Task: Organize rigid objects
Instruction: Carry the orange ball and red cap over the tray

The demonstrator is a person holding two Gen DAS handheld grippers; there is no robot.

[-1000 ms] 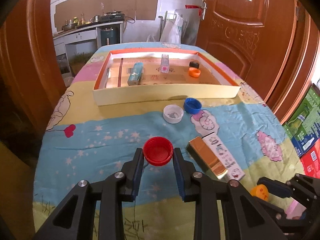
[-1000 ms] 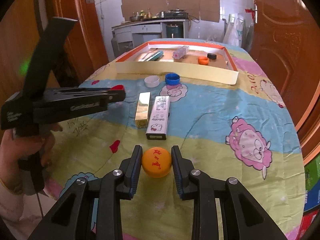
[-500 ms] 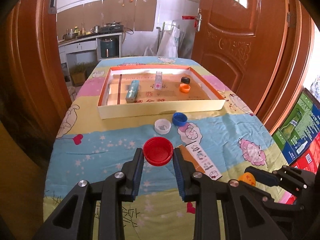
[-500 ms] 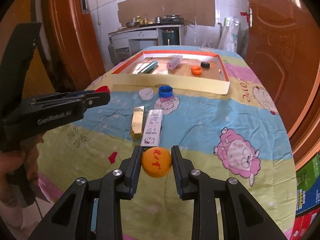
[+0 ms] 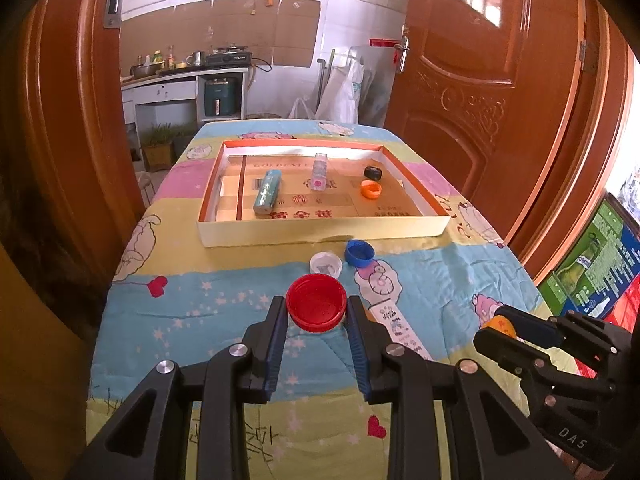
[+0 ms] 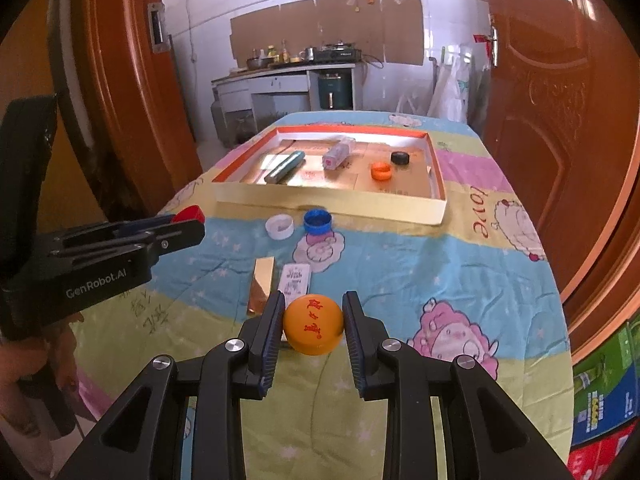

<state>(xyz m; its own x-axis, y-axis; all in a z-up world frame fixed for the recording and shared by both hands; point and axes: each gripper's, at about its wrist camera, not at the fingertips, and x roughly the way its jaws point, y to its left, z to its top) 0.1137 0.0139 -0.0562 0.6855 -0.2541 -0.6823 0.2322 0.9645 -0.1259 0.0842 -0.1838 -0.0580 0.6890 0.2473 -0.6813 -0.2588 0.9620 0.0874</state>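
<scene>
— What sort of place?
— A home. Carved wooden doors [image 5: 472, 92] stand open on either side, and past them lies a small kitchen: white tiled wall with cardboard sheets [image 6: 326, 28] fixed over it, a counter [image 5: 180, 76] carrying a gas stove [image 5: 228, 57], pots and bottles.
— Anything under the counter?
— A dark green appliance [image 5: 219, 98], and a gas cylinder [image 6: 217, 114] at its end. Plastic bags [image 5: 348, 88] hang by the door.
— And the near room?
— A bench draped in a child's cartoon bedsheet [image 6: 460, 280] — sheep, hearts, stars. Printed cartons [image 6: 604, 396] are stacked on the floor to the right. Daylight comes through glass above the door.
</scene>
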